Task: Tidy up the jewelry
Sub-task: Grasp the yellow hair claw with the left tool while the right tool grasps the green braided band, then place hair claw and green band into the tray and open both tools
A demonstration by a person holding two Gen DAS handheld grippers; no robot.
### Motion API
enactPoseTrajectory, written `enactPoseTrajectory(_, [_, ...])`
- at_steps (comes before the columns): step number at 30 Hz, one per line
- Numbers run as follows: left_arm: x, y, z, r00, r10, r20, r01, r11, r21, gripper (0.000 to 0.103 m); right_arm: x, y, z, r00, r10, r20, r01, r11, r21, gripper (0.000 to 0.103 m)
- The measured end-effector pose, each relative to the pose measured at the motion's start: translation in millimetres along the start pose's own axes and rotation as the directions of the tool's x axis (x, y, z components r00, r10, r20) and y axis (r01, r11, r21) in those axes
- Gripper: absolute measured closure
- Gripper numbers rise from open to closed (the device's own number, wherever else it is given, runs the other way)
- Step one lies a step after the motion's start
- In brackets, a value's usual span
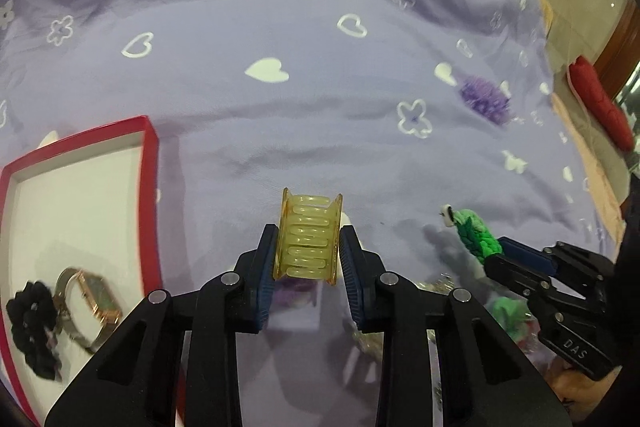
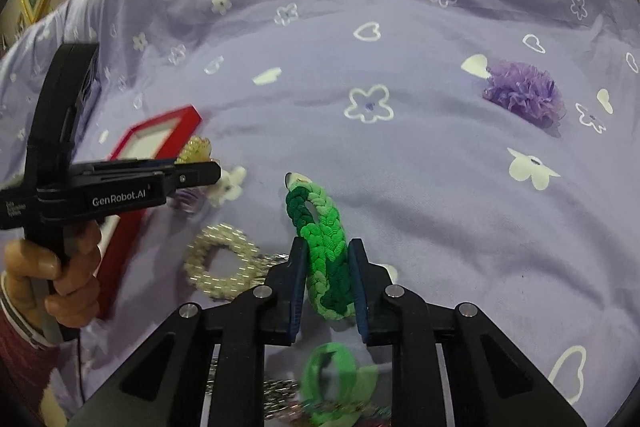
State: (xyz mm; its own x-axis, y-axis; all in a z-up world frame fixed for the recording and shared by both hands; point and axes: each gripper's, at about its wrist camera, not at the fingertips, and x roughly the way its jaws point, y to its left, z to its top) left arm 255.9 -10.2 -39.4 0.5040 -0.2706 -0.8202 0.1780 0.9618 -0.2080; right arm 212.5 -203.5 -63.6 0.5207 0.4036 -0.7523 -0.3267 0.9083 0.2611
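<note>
Left wrist view showed the left gripper (image 1: 307, 259) with its jaws closed on a translucent yellow plastic claw hair clip (image 1: 309, 235), the blue pads pressing its two sides and the clip held above the lilac bedspread printed with white hearts and flowers (image 1: 304, 115). To the left of it lay a shallow red-rimmed box with a white inside (image 1: 80, 187), and in its near corner sat a rose-gold wristwatch with a square face (image 1: 94, 301) touching a black ruffled fabric scrunchie (image 1: 32, 331). Right wrist view showed the right gripper (image 2: 328, 275) with its jaws narrowed on a braided hair tie in light and dark green (image 2: 320, 247), which stood upright between the pads, its upper loop reaching past the fingertips. Beside that gripper, toward the box, a pale beaded bracelet coiled into a ring (image 2: 222, 261) lay on the bedspread, and a bright green hair band (image 2: 330, 375) lay blurred beneath the jaws. Farther off on the right, well apart from the rest, sat a fluffy purple tulle scrunchie (image 2: 524, 93). At the left edge of this view a person's hand (image 2: 60, 267) gripped the black handle of the left gripper, a dark red sleeve (image 2: 20, 359) showing at the wrist.
</note>
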Motion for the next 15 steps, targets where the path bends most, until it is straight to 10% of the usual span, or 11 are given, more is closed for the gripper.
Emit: enactPoseTrajectory(15, [-83.7,18.9,-58.1,0.992,0.005,0.122,0.005,0.996,-0.084,0.075,-28.3,51.4,-6.4,0.993,0.104,0.047,-0.103,0.994,-0.017,0.083])
